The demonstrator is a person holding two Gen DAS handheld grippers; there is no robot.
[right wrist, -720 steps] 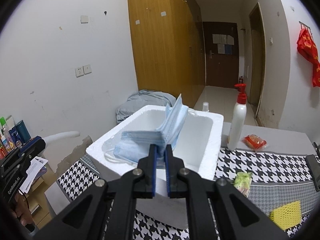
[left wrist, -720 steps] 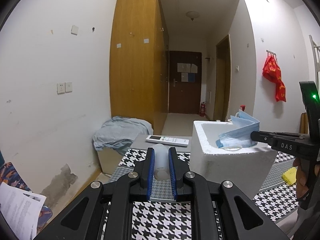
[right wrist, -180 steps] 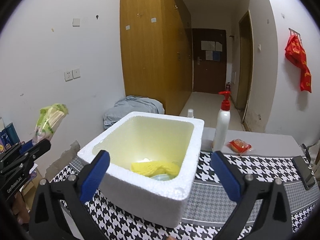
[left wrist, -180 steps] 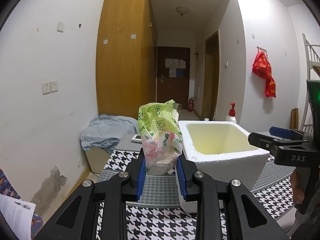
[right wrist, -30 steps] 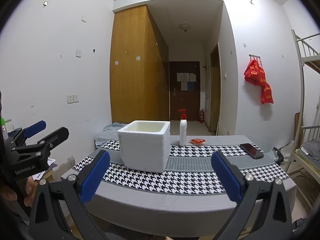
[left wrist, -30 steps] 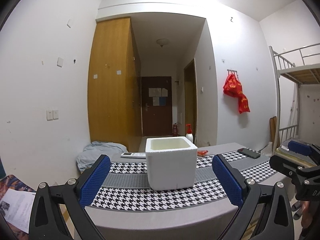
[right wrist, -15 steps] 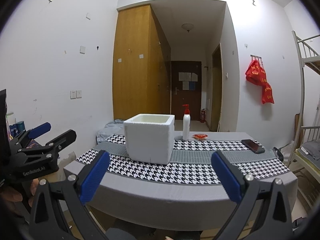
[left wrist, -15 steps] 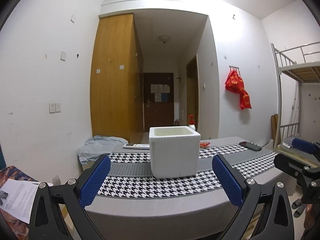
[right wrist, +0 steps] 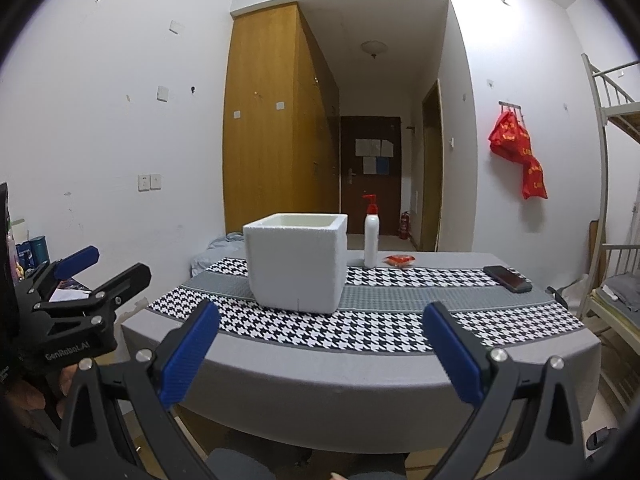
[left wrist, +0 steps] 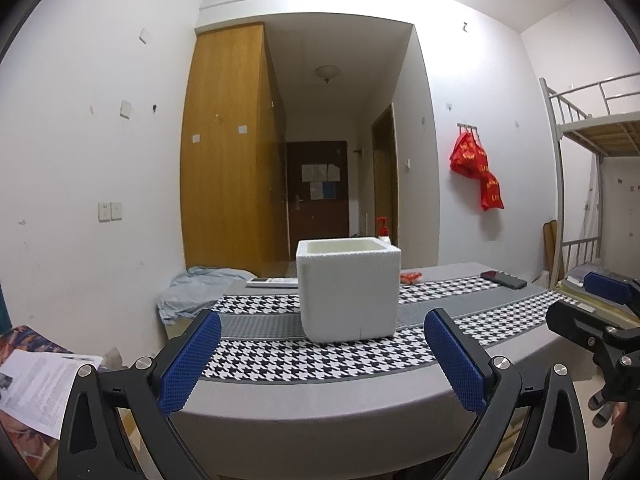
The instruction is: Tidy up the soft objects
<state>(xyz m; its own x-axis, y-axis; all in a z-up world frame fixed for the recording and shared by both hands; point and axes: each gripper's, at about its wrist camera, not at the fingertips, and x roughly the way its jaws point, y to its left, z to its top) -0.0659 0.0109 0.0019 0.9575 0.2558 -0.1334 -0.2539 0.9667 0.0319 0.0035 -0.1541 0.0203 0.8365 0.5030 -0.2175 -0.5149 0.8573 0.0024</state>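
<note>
Both grippers farther back from foam box (left wrist: 348,288), jaws wide (empty).

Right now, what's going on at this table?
A person holds a two-finger gripper in each hand, both drawn back from the table. The left gripper and right gripper are open and empty. A white foam box stands on the houndstooth runner; its contents cannot be seen from here. A pump bottle, a red packet and a phone sit on the table outside the box.
</note>
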